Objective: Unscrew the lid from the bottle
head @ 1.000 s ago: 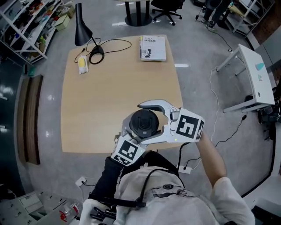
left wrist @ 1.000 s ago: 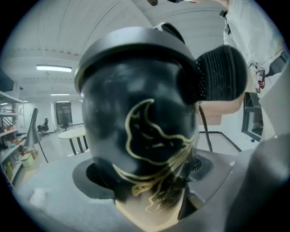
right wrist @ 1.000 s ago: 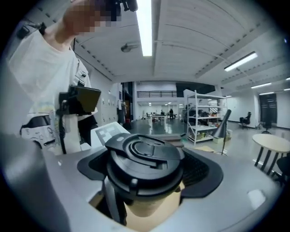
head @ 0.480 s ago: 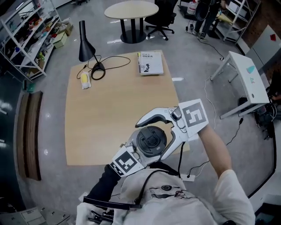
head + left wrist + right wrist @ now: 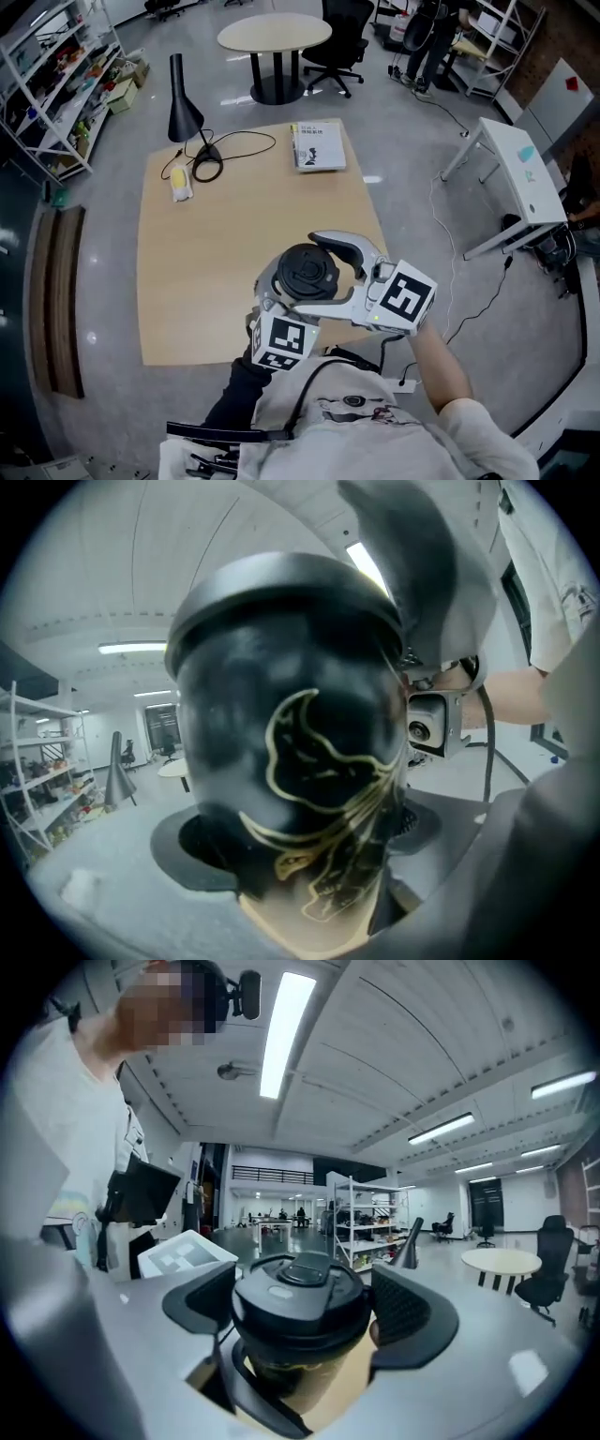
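Both jaws of the left gripper (image 5: 309,850) are clamped on the bottle (image 5: 291,714), mid-frame in the left gripper view; it should be held rigid. At the right gripper view's centre the lid (image 5: 298,1296) is pinched by the right gripper (image 5: 305,1309), the twist best kept level. In the head view its marker cube (image 5: 405,298), formerly upper right of the lid, is now found lower right

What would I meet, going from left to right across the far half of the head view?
Shelf rack → yellow object → book → white side table. The lamp overlaps the yellow object, so I leave it out.
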